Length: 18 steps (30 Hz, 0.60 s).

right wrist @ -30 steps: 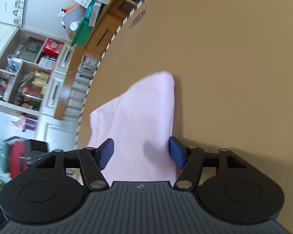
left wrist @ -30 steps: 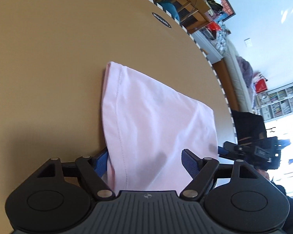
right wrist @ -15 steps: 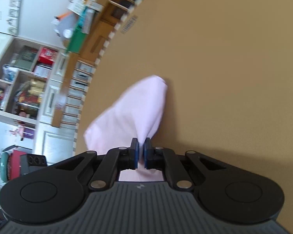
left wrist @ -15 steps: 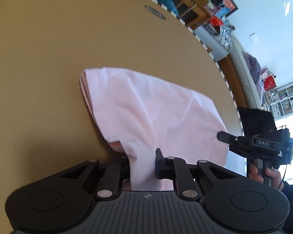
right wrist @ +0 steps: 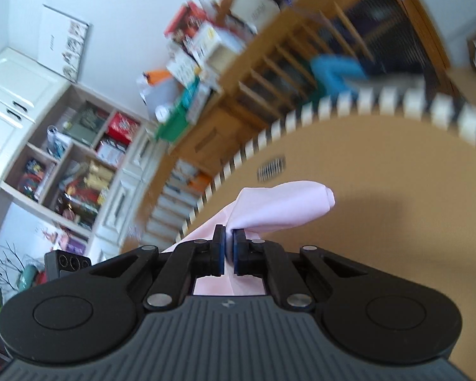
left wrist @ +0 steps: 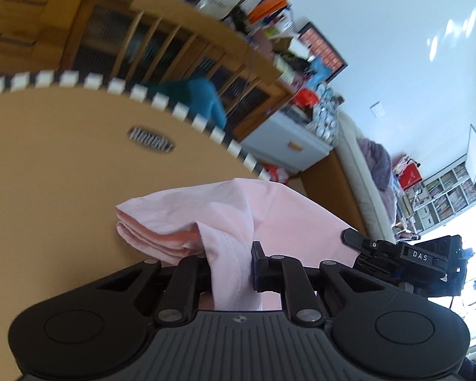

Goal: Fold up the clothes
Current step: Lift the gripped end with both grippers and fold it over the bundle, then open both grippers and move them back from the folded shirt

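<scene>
A pale pink garment [left wrist: 225, 212] lies partly folded on the tan round table [left wrist: 47, 174]. My left gripper [left wrist: 230, 258] is shut on a bunched near edge of it, with layers of cloth stacked to its left. My right gripper [right wrist: 227, 247] is shut on the other near edge of the pink garment [right wrist: 282, 209], whose far part bulges up over the table [right wrist: 380, 238]. The right gripper also shows at the right of the left wrist view [left wrist: 396, 254]. The cloth between the jaws is lifted off the table.
The table has a black-and-white checked rim [left wrist: 187, 112]. Behind it stand a wooden sideboard [left wrist: 117, 41] with a teal item [left wrist: 200, 95], cluttered shelves [right wrist: 79, 158] and a sofa [left wrist: 365, 171].
Both grippers went from open around the garment's near edge to shut on it, then lifted and tilted up, so the cloth rises and the room behind the table comes into view.
</scene>
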Motion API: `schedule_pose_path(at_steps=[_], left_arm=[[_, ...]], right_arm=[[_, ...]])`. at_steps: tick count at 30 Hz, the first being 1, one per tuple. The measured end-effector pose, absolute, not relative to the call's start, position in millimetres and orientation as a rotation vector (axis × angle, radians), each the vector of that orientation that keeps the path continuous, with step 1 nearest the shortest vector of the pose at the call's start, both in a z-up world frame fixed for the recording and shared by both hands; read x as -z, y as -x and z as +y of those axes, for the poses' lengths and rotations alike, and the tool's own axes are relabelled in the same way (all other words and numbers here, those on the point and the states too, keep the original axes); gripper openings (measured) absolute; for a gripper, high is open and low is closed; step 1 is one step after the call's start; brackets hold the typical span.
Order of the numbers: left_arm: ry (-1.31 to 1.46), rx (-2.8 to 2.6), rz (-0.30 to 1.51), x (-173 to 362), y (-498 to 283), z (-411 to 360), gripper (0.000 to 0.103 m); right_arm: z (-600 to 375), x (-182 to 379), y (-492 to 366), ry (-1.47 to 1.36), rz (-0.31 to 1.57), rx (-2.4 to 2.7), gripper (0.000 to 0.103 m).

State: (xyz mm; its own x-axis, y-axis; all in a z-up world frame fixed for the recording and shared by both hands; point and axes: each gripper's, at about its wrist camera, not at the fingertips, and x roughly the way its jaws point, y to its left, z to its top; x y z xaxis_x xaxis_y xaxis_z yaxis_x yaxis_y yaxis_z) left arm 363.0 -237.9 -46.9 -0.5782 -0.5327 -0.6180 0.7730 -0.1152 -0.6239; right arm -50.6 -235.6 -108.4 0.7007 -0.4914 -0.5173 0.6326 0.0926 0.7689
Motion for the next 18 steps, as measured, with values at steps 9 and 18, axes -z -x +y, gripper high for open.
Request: schedule_pose_path(at_steps=[9,18], left_arm=[[-0.537,1.302,1.107,119,-339,-351,0.017],[-0.455,1.567,0.95,127,-273,-298,0.02]], right_arm=[[-351,144,101,-1.238,0.326,1.06,0.034],[-330,143,76,-0.945,0.42,0.98,0.039]])
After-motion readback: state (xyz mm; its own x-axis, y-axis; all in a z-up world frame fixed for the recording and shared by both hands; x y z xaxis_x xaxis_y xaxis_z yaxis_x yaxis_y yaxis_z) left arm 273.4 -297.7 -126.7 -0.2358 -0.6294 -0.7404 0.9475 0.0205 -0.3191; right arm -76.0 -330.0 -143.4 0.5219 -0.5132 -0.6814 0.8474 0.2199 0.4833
